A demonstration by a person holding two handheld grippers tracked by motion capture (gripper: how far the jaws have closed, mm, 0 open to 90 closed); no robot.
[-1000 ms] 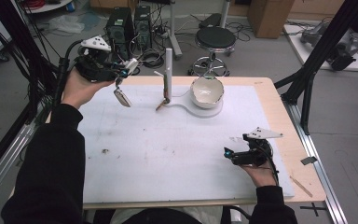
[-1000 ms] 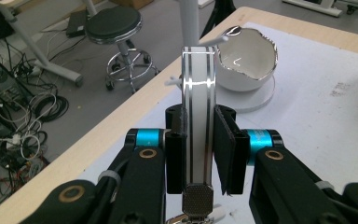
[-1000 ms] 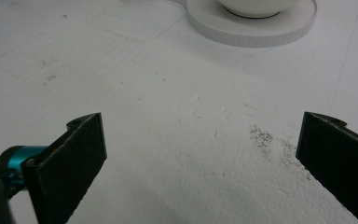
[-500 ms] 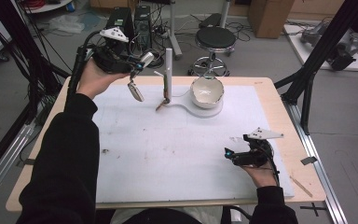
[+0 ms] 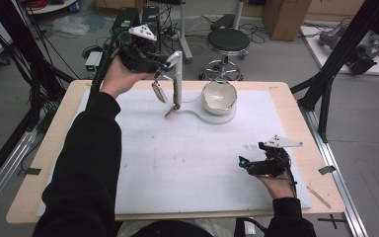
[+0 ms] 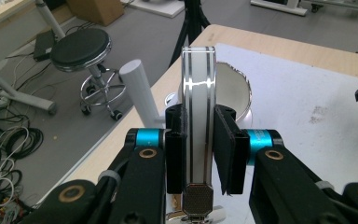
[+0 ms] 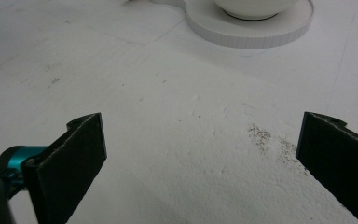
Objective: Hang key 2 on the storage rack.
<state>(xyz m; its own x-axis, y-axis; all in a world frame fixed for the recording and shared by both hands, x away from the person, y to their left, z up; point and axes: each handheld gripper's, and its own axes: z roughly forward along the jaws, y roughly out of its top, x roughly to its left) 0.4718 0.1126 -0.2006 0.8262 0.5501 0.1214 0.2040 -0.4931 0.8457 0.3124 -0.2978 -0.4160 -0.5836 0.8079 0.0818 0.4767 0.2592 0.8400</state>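
Now the left gripper [image 5: 164, 69] — clamping the spoon [image 5: 159, 92] — has moved toward the post [image 5: 177, 79].

- Your left arm reaches far forward and up, black sleeve stretched along the left side of the high view.
- Your left hand-held gripper [image 5: 162, 69] is raised at the far left, its jaws pointing right and clamped close together.
- Your right forearm comes in low at the near right.
- Your right hand-held gripper [image 5: 250, 165] lies low and level, pointing left, its jaws spread wide with nothing between them.
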